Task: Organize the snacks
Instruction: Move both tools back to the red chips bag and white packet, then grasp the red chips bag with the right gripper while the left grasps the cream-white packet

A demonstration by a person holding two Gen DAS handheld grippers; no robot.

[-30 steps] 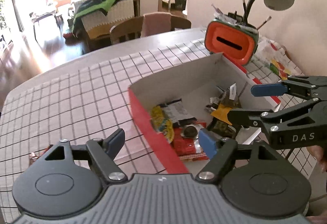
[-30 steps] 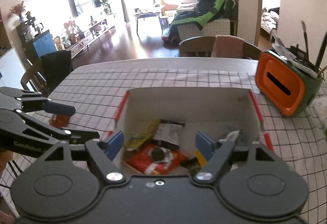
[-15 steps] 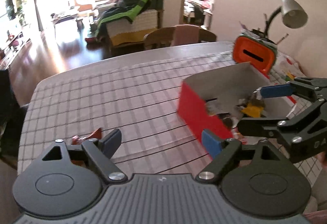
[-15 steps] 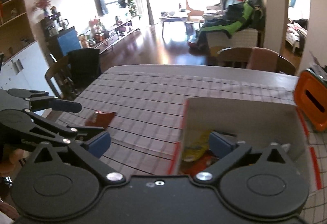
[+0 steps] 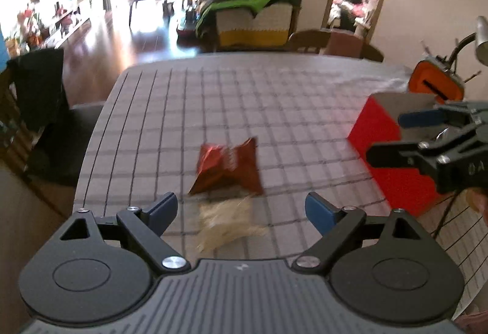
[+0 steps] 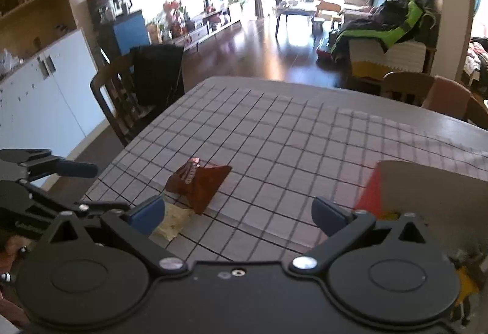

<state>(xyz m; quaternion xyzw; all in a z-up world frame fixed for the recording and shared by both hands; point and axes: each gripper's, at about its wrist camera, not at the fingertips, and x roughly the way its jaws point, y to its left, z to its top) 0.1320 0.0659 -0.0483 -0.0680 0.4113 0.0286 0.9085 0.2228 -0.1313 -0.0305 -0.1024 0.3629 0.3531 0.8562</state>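
Observation:
A crumpled red snack packet (image 5: pixel 229 167) lies on the checked tablecloth, and a pale yellow packet (image 5: pixel 227 225) lies just in front of it. My left gripper (image 5: pixel 241 209) is open and empty, low over the table, with the yellow packet between its fingers. The red packet (image 6: pixel 198 183) and the yellow packet (image 6: pixel 172 219) also show in the right wrist view. My right gripper (image 6: pixel 238 212) is open and empty, to the right of the packets beside the red-sided box (image 6: pixel 427 181). The box (image 5: pixel 384 136) stands at the right.
An orange and green organiser (image 5: pixel 436 84) with pens stands behind the box, under a desk lamp (image 5: pixel 480 38). Chairs stand at the table's left (image 6: pixel 143 90) and far (image 6: pixel 427 93) sides. The table's left edge (image 5: pixel 91 136) is close to the packets.
Both grippers have swung left, away from above the box toward the left part of the table. The two packets have come into view in front of them. Both stayed open.

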